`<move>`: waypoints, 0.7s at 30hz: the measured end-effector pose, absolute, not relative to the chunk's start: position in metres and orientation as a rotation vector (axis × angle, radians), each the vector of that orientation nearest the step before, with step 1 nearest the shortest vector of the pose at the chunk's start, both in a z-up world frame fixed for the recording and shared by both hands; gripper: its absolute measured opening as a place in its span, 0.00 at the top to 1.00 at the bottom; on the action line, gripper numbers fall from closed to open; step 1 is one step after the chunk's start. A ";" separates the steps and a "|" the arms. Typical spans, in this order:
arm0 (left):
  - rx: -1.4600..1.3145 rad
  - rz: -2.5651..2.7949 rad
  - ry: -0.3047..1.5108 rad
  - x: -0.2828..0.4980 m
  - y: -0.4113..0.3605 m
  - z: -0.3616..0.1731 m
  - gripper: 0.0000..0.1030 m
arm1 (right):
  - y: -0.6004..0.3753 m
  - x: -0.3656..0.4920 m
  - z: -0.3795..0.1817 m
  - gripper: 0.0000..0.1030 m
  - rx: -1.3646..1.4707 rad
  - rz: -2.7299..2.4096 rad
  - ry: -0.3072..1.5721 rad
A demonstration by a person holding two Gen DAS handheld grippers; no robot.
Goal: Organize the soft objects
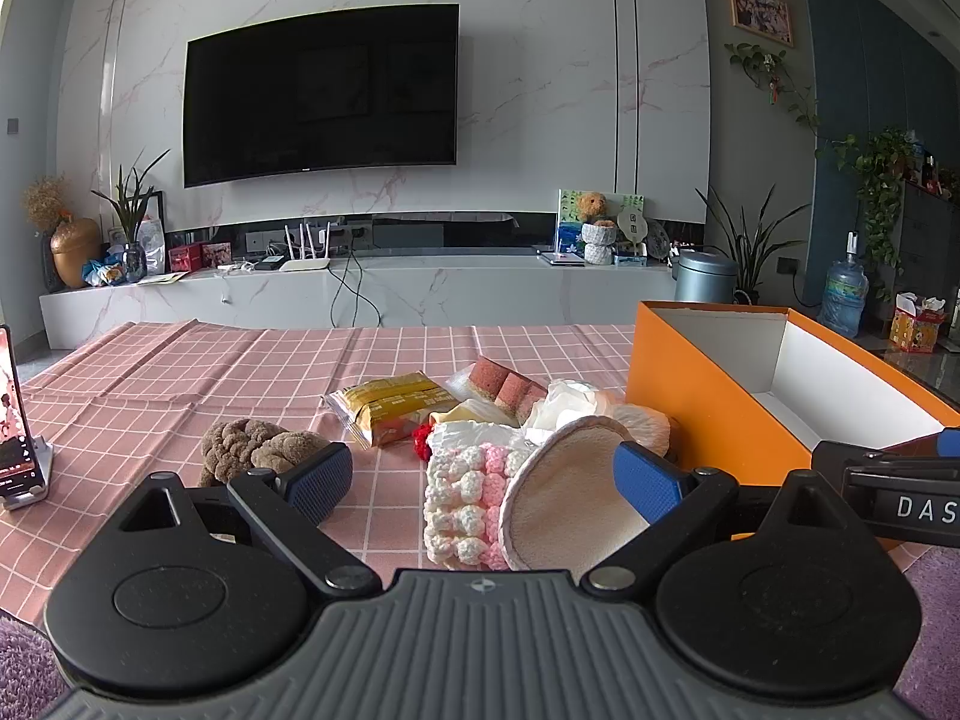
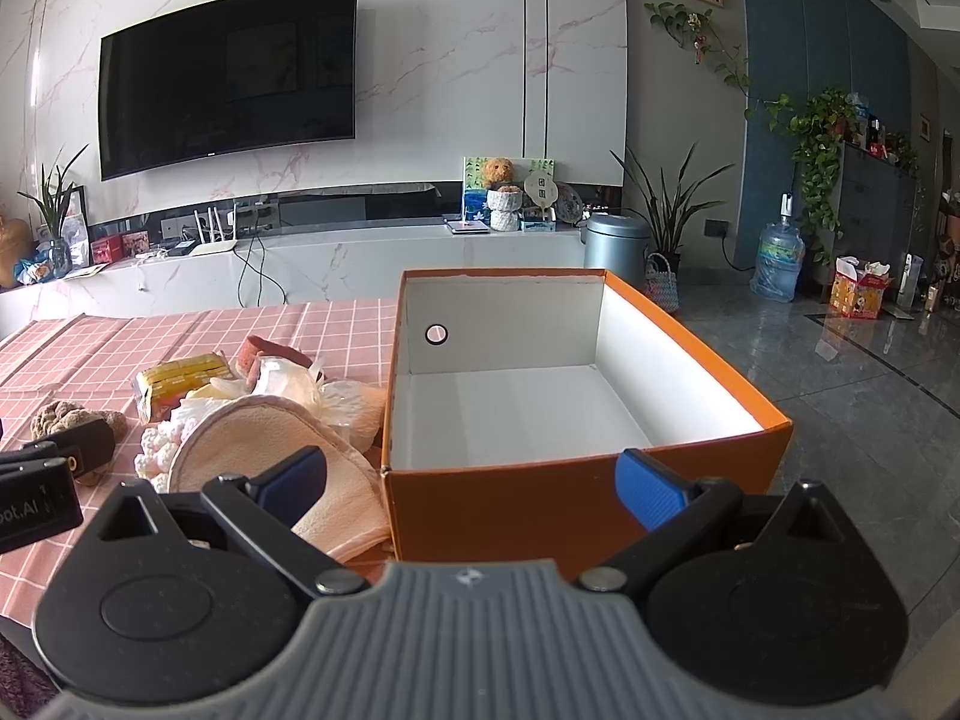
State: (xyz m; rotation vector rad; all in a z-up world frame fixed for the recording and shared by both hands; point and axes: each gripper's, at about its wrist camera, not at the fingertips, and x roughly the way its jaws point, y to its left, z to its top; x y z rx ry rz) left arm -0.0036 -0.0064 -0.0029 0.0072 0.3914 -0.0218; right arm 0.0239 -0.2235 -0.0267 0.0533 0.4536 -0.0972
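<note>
A heap of soft things lies on the pink checked cloth (image 1: 180,372): a beige padded slipper (image 1: 564,492), a pink-and-white crocheted piece (image 1: 462,492), a brown plush toy (image 1: 258,450), a yellow snack packet (image 1: 393,405), wrapped sponge slices (image 1: 504,387) and a crumpled white bag (image 1: 564,405). My left gripper (image 1: 485,480) is open, low over the cloth, with the crocheted piece and the slipper between its fingers. My right gripper (image 2: 474,483) is open in front of the orange box (image 2: 540,480), whose white inside is bare. The slipper (image 2: 264,432) leans beside the box's left wall.
A phone on a stand (image 1: 12,420) sits at the table's left edge. The orange box (image 1: 690,396) takes up the table's right end, with tiled floor (image 2: 840,420) beyond it. A TV wall and a low marble cabinet (image 1: 420,288) stand behind the table.
</note>
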 end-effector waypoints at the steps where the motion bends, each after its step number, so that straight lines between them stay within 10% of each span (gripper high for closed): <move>1: 0.007 -0.022 0.391 -0.004 -0.006 -0.003 0.00 | -0.224 0.024 -0.026 0.02 0.053 -0.099 0.453; 21: -0.008 -0.047 0.441 -0.003 -0.006 -0.003 0.00 | -0.220 0.019 -0.023 0.02 0.060 -0.041 0.411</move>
